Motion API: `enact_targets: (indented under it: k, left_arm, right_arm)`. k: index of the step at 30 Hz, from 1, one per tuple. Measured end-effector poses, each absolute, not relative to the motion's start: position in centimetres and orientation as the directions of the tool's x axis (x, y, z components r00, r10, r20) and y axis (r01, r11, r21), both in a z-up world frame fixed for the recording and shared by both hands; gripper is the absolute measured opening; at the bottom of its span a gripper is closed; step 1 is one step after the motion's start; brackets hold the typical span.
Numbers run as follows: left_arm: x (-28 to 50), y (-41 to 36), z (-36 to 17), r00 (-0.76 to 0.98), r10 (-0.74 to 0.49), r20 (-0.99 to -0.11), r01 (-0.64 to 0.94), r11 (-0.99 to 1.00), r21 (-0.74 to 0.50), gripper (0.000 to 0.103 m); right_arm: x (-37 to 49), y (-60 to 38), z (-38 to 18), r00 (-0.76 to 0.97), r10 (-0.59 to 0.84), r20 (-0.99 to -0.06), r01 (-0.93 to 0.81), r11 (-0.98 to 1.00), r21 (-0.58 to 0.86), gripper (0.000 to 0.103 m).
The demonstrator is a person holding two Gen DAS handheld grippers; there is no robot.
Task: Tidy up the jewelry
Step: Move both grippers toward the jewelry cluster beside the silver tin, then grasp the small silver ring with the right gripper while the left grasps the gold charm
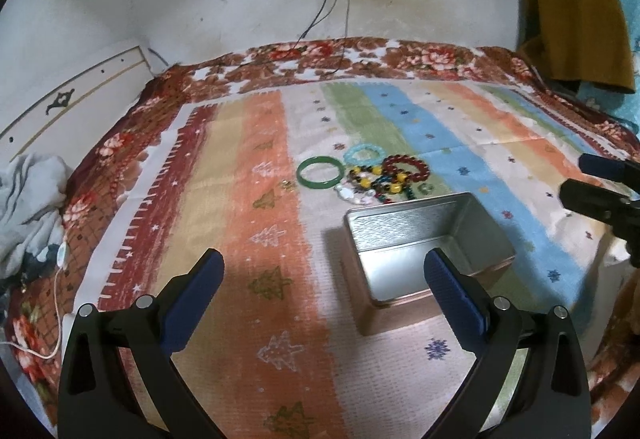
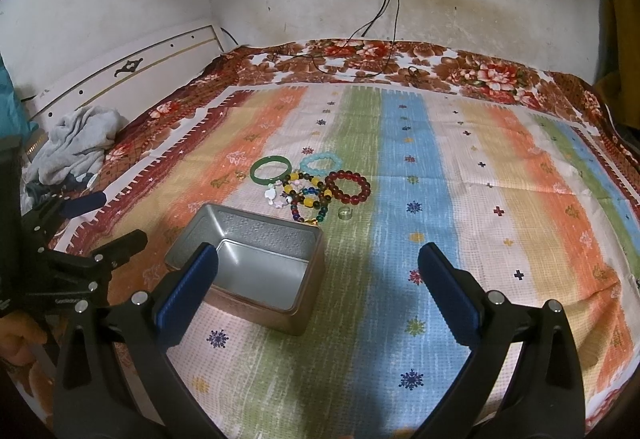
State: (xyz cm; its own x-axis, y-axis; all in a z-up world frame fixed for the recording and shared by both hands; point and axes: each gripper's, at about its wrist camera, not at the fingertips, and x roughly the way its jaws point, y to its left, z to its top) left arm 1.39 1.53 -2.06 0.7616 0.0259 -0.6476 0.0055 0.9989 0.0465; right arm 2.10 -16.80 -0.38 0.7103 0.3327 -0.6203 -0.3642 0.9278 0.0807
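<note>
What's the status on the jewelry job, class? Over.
Left gripper open, right gripper open, both empty. Bracelets piled on striped cloth beyond empty metal tin. Nothing in the way.

The striped cloth (image 2: pixel 440 199) runs orange, yellow, green, blue and white over a red-brown floral blanket (image 2: pixel 480 71). A plain green bangle (image 2: pixel 270 170), pale aqua beads (image 2: pixel 321 163), dark red beads (image 2: pixel 347 187) and what seems a yellow-and-dark mixed strand (image 2: pixel 308 195) lie by the silver tin (image 2: pixel 256 239).

Left gripper (image 1: pixel 324 271): black plastic frame, two curved arms, each fitted with a ribbed blue pad (image 1: pixel 454 295); silver round screws (image 1: pixel 502 303) are set behind the pads. Right gripper (image 2: pixel 318 265): identical build. Small white lettering is seen on the black body; unreadable.
</note>
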Motion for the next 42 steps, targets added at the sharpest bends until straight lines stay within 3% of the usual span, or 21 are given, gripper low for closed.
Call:
enact_targets:
  k: [6,12,22,32,42]
  left_arm:
    - [3.3,2.6,-1.6,0.754,0.076,-0.652,-0.043,0.997,0.067,0.098]
    - [5.1,3.2,-1.2,0.750,0.026,-0.661,-0.014,1.000,0.024,0.098]
    - [10.1,4.0,-1.8,0.715,0.080,-0.694,-0.029,0.996,0.085,0.098]
    - [14.3,6.4,-3.5,0.620,0.003,-0.784,-0.012,1.000,-0.006,0.097]
    - [17.6,7.5,-5.3,0.581,0.033,-0.814,-0.017,0.999,0.028,0.097]
  right_arm:
    - [4.2,-16.8,-0.4,0.710,0.307,-0.634,-0.370,0.929,0.036,0.098]
    - [6.1,-17.0,-0.4,0.680,0.321,-0.659,-0.375,0.925,0.064,0.098]
    - [11.1,-15.9,-0.5,0.655,0.298,-0.694,-0.388,0.921,0.030,0.098]
    - [14.8,-16.2,-2.2,0.561,0.313,-0.767,-0.375,0.921,0.101,0.098]
    - [17.7,-16.5,-4.3,0.477,0.304,-0.825,-0.323,0.933,0.157,0.098]
